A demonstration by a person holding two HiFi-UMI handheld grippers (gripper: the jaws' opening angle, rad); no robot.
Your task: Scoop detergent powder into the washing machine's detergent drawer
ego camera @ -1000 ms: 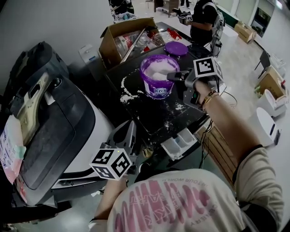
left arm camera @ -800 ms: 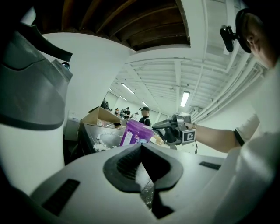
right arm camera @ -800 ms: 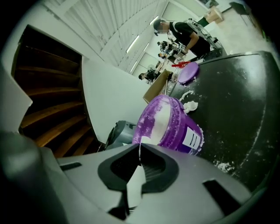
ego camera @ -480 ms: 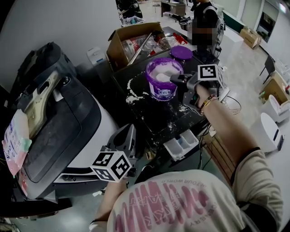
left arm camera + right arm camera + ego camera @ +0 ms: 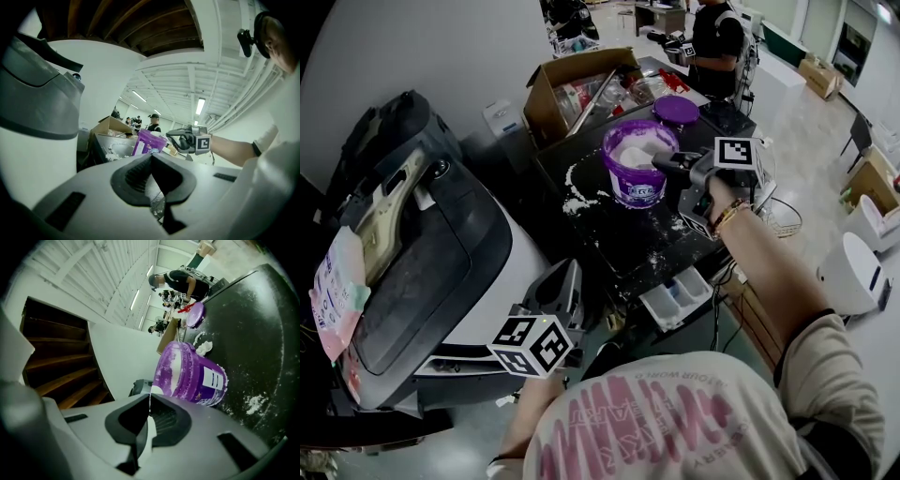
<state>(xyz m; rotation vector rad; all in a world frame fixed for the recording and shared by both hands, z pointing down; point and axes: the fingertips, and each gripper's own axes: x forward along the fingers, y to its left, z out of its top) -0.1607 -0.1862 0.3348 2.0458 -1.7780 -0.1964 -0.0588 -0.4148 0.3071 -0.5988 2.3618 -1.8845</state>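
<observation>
An open purple tub [image 5: 639,174] of white detergent powder stands on the washing machine's black top [image 5: 623,239]. At the tub's near-right rim my right gripper [image 5: 662,161] is shut on a thin white scoop handle [image 5: 151,428]; the scoop's bowl is hidden. In the right gripper view the tub [image 5: 193,375] lies just ahead of the jaws. The white detergent drawer [image 5: 677,298] is pulled out at the machine's front. My left gripper [image 5: 567,277] hovers low at the machine's front left corner, shut with nothing in it. From the left gripper view the tub [image 5: 149,143] shows far ahead.
Spilled powder [image 5: 574,201] lies left of the tub. The purple lid [image 5: 676,109] rests behind it, next to an open cardboard box [image 5: 579,82]. A black bag [image 5: 389,155] sits on the grey appliance at left. A person [image 5: 718,36] stands at the back.
The view has shifted a little. My right gripper has stayed at the tub's rim and rolled slightly. The left gripper has kept its place.
</observation>
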